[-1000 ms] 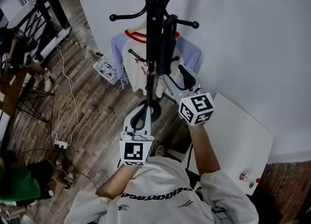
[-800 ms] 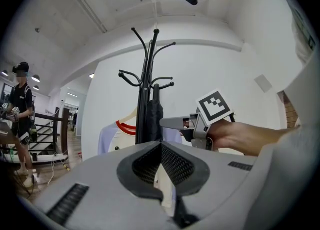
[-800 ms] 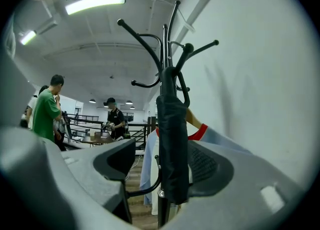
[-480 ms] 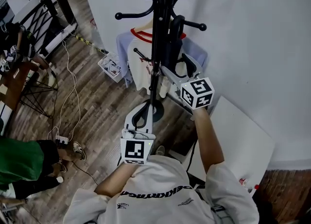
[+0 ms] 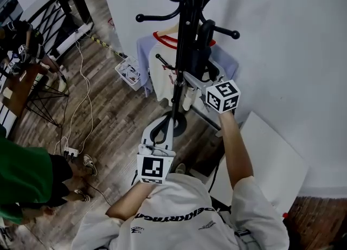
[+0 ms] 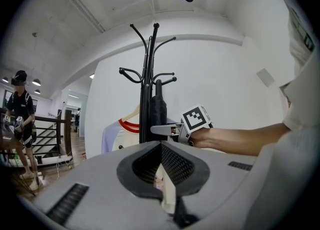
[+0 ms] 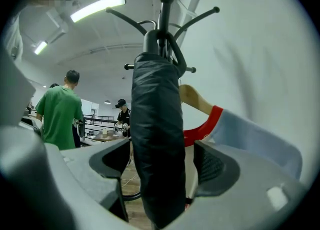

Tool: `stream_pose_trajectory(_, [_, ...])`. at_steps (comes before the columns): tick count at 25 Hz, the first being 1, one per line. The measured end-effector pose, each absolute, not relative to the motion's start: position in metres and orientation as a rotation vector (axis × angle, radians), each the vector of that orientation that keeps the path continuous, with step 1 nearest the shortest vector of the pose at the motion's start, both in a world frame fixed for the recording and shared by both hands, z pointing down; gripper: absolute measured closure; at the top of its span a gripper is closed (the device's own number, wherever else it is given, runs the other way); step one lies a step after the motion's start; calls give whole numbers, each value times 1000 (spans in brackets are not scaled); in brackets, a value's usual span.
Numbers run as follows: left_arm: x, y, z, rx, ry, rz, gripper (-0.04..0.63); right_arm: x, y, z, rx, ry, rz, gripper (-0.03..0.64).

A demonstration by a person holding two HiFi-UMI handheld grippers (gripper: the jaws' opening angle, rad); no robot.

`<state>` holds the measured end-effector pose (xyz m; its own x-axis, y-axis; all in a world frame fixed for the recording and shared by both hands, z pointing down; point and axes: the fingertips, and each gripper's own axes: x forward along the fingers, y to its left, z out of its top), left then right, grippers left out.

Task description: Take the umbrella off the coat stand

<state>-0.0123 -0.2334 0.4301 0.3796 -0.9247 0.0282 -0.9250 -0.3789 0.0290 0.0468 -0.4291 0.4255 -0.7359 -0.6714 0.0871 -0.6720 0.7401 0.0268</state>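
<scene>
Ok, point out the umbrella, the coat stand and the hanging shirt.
umbrella (image 7: 157, 139), right gripper view, on its folded black canopy.
coat stand (image 6: 145, 69), left gripper view, on the upright pole.
shirt (image 5: 161, 78), head view, on its white front.

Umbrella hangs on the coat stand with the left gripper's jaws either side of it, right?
No, it is the right gripper, not the left: the right gripper view shows its jaws, opening now, either side of the umbrella, which hangs on the coat stand. The left gripper is shut on nothing.
</scene>
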Motion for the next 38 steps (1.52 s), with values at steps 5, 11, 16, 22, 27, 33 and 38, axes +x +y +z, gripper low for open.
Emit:
stream_pose_trajectory(5, [-17, -236, 435, 2569, -1749, 17, 598, 39, -437, 426, 1048, -2887, 10, 235])
stream_pose_trajectory(11, [-20, -236, 433, 2569, -1754, 25, 598, 37, -438, 420, 1051, -2917, 15, 320])
stream_pose_trajectory(16, [-20, -237, 433, 2571, -1751, 23, 598, 40, -437, 419, 1091, -2907, -1, 336])
stream_pose_trajectory(22, [-22, -237, 432, 2574, -1746, 18, 598, 45, -435, 419, 1136, -2868, -2, 340])
stream_pose_trajectory(27, [-23, -236, 432, 2584, -1737, 13, 598, 50, -432, 415, 1161, -2851, -20, 341])
stream_pose_trajectory(33, [-21, -235, 427, 2598, -1728, -10, 598, 56, -428, 397, 1199, -2854, -23, 341])
stream_pose_trajectory(38, [-20, -230, 422, 2612, -1718, -24, 598, 63, -424, 383, 1241, -2832, -37, 341])
